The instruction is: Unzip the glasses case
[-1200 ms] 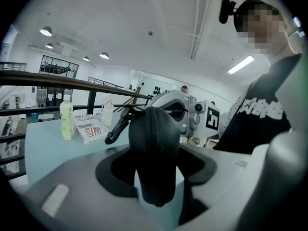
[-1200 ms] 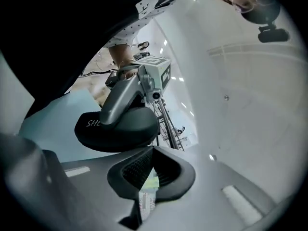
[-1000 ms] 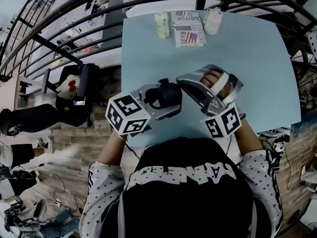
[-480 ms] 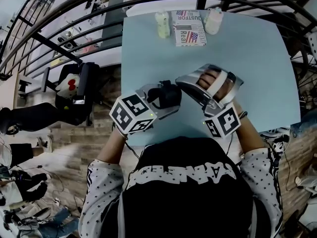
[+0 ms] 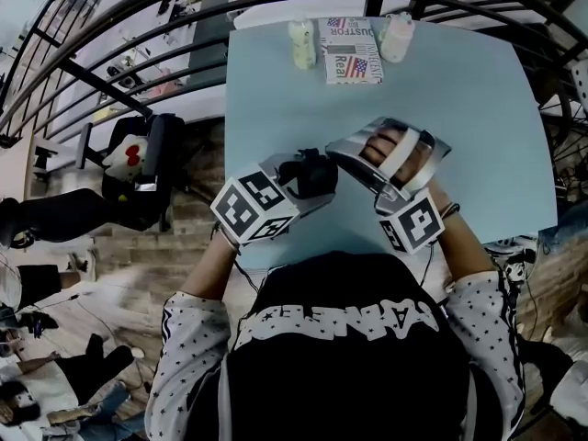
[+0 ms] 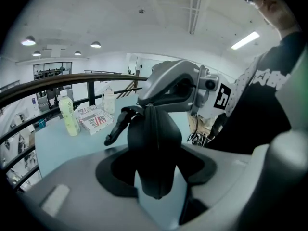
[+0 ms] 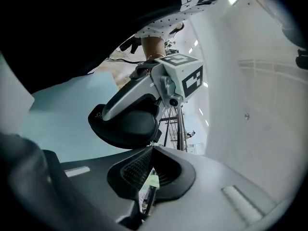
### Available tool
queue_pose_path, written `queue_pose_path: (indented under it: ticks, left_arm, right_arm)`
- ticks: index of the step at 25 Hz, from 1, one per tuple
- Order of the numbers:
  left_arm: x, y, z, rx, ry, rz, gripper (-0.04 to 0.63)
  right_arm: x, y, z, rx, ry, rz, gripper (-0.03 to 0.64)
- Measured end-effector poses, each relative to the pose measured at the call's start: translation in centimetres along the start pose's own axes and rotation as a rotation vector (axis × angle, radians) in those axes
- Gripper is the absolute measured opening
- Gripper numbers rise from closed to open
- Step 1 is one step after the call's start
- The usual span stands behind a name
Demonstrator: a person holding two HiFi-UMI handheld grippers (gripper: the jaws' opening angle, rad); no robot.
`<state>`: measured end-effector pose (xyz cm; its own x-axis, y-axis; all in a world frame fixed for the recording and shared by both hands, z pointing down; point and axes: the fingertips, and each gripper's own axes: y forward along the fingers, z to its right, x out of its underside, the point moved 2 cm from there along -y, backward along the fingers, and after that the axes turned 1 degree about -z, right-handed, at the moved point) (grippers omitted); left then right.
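Observation:
A black zippered glasses case point(image 5: 319, 166) hangs above the light blue table point(image 5: 478, 108), close to my body. My left gripper point(image 5: 299, 187) is shut on its lower end; in the left gripper view the case point(image 6: 153, 143) stands upright between the jaws, with a black strap point(image 6: 117, 125) dangling off its left side. My right gripper point(image 5: 334, 153) comes in from the right and is shut, its tips point(image 7: 152, 146) pinched at the zip seam on the case point(image 7: 126, 124). The zipper pull is mostly hidden between those tips.
At the table's far edge stand two pale bottles point(image 5: 301, 44) point(image 5: 396, 37) with a printed box point(image 5: 350, 53) between them. A dark curved railing point(image 5: 138, 16) runs behind the table. The table's near edge lies just under my hands.
The left gripper has sunk a little and its marker cube has shifted right. The right gripper has rolled slightly. Both grips on the case hold as before.

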<state>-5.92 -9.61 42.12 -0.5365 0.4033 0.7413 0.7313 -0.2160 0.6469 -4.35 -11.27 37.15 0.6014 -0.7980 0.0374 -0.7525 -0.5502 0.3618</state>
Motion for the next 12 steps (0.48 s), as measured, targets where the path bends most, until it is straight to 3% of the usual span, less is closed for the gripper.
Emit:
queue_pose_path:
  ticks: [7, 12]
  left_arm:
    - [0.56, 0.36, 0.08, -0.012, 0.016, -0.033, 0.000]
    - [0.92, 0.56, -0.05, -0.015, 0.013, -0.030, 0.000]
  right_arm:
    - [-0.53, 0.11, -0.21, -0.006, -0.044, -0.008, 0.006]
    - [-0.39, 0.32, -0.63, -0.012, -0.008, -0.008, 0.006]
